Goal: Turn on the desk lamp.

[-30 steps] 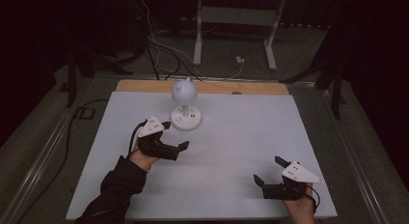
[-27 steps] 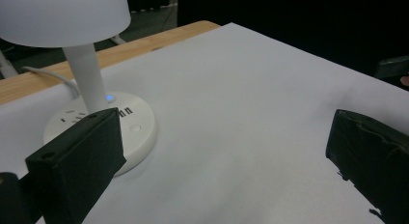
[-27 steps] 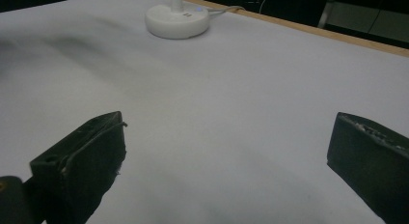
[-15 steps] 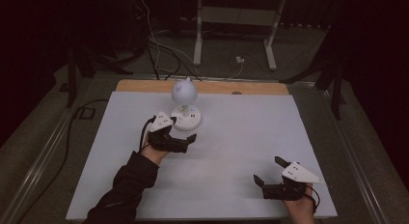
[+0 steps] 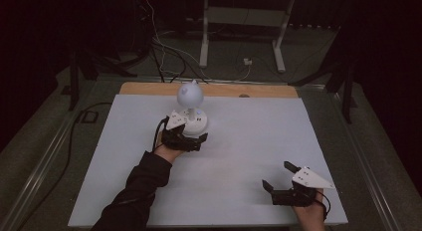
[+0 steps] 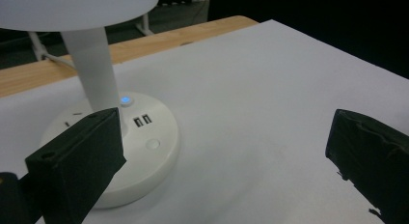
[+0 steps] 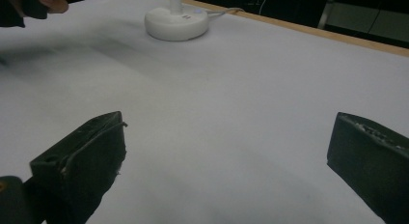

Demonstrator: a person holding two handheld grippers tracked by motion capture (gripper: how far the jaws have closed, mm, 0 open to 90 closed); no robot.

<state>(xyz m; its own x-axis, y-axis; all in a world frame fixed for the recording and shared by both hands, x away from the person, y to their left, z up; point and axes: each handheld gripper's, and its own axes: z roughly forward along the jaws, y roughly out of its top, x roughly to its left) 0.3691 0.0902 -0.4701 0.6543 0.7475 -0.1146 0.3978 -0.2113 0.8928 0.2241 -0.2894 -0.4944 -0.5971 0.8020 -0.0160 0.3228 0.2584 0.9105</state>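
Left tool [image 5: 195,139], jaws spread, sits against the white lamp [image 5: 191,111] base; right tool [image 5: 278,183] rests released on the table [image 5: 249,141].

Both tongs wide open: left tongs [image 5: 191,140] fwd, right tongs [image 5: 276,182] near edge.

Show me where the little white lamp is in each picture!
High view: the lamp stands at the table's far middle, beside the left gripper.
Left gripper view: its round base fills the left side.
Right gripper view: top, left of centre.
Shared landmark: the table's wooden edge.
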